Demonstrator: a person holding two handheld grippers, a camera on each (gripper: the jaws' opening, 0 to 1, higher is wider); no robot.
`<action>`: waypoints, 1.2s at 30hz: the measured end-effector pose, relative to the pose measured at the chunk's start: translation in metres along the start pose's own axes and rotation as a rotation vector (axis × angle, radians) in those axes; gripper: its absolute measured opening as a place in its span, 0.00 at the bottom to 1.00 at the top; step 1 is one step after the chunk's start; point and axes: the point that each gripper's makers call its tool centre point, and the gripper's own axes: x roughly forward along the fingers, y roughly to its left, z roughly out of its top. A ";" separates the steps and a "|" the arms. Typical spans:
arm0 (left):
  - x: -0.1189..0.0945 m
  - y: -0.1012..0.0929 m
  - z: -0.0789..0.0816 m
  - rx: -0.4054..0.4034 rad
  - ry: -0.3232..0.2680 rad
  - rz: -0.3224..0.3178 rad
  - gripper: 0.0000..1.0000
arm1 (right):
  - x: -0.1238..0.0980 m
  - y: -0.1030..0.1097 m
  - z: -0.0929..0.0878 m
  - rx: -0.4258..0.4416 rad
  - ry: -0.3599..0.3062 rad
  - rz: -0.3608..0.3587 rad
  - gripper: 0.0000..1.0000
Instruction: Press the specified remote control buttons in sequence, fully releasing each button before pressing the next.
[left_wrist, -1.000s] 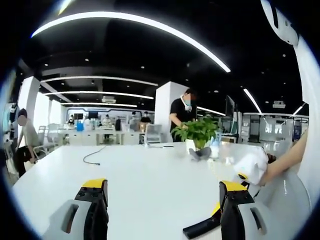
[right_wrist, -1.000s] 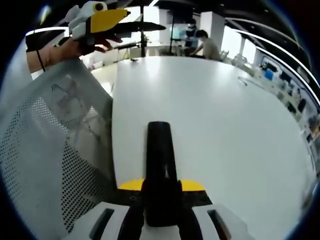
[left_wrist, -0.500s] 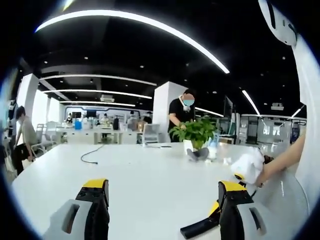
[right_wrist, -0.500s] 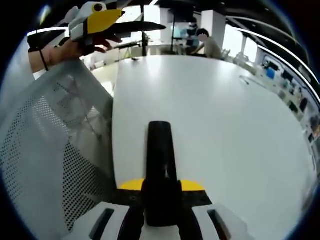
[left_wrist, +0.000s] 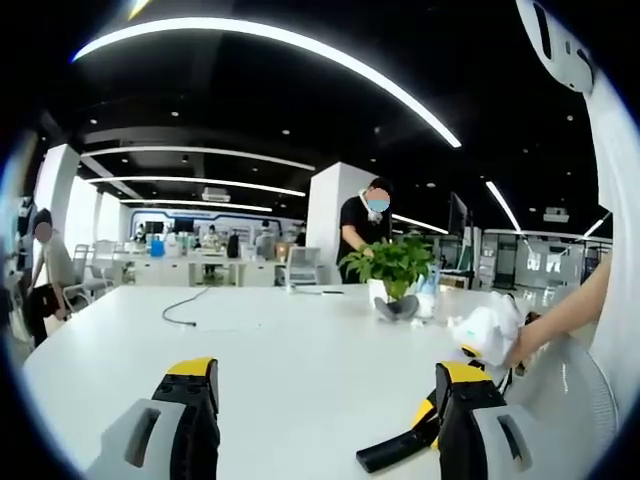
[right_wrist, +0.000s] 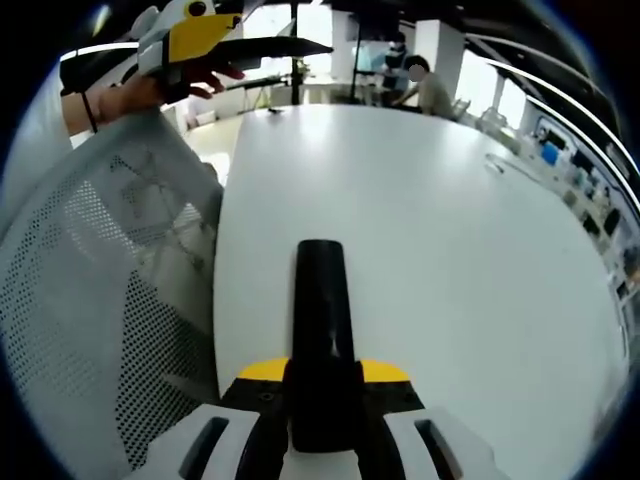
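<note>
A long black remote control (right_wrist: 322, 300) points away from me over the white table (right_wrist: 450, 250). My right gripper (right_wrist: 322, 372) is shut on the remote's near end, with its yellow-tipped jaws on either side. In the left gripper view the same remote (left_wrist: 390, 452) sticks out low on the right, held by the right gripper (left_wrist: 428, 418) in a person's hand. My left gripper (left_wrist: 325, 375) hangs above the table, open, with nothing between its wide-set jaws. In the right gripper view the left gripper (right_wrist: 200, 35) is at the upper left, carried by a hand (right_wrist: 120, 95).
A white mesh chair back (right_wrist: 90, 300) stands at the table's left edge. Far across the table are a potted plant (left_wrist: 392, 265), a loose cable (left_wrist: 185, 312) and a person in black (left_wrist: 365, 225). More desks and people lie beyond.
Both views have shifted slightly with the hands. The right gripper still holds the remote, and the left gripper stays open.
</note>
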 end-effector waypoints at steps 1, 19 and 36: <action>0.000 0.000 0.000 0.001 0.001 -0.001 0.91 | 0.000 -0.001 0.000 0.001 0.002 0.001 0.22; 0.000 0.001 0.001 -0.004 -0.007 0.004 0.91 | 0.003 -0.020 0.003 -0.011 0.021 0.009 0.22; 0.001 -0.001 -0.001 -0.002 0.005 -0.004 0.91 | 0.005 -0.035 0.005 -0.027 0.032 0.014 0.22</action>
